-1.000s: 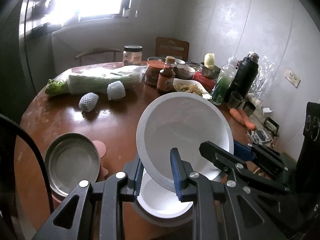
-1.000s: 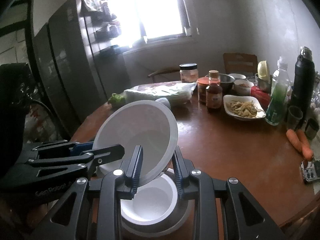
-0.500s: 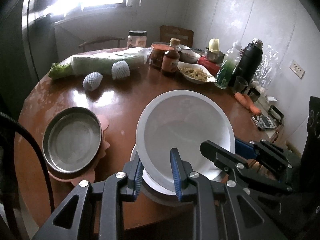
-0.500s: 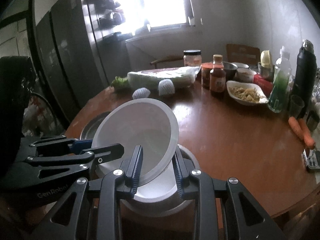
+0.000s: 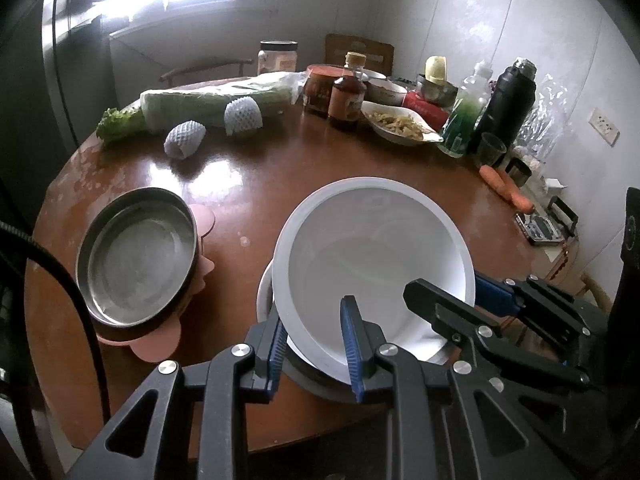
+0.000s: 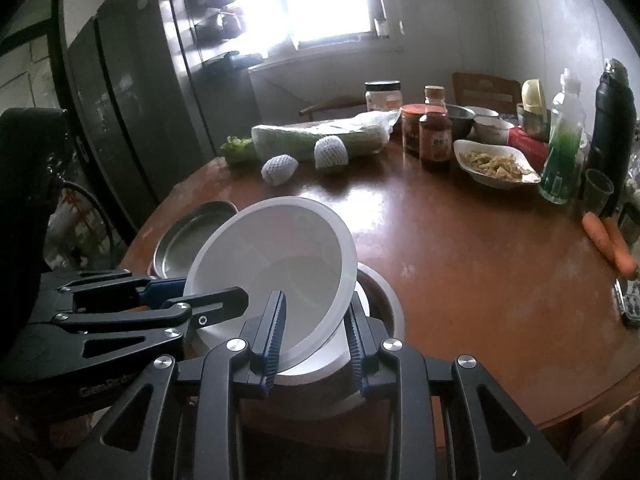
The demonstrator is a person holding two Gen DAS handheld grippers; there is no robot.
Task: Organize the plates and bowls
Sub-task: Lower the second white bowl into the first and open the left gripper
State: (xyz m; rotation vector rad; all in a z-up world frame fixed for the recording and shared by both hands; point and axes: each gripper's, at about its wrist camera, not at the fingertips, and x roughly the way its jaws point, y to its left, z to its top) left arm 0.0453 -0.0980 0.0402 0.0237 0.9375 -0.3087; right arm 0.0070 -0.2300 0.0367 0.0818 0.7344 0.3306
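Now both grippers' jaws clamp white bowl (image 5: 376, 264) rim, tilted.

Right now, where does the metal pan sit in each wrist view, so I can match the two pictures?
Left wrist: metal pan at lower left, on a pink mat, left of the held white bowl.
Right wrist: metal pan at left of centre, partly hidden behind the white bowl.
Shared landmark: the brown sauce bottle at the table's far side, beside the dish of food.
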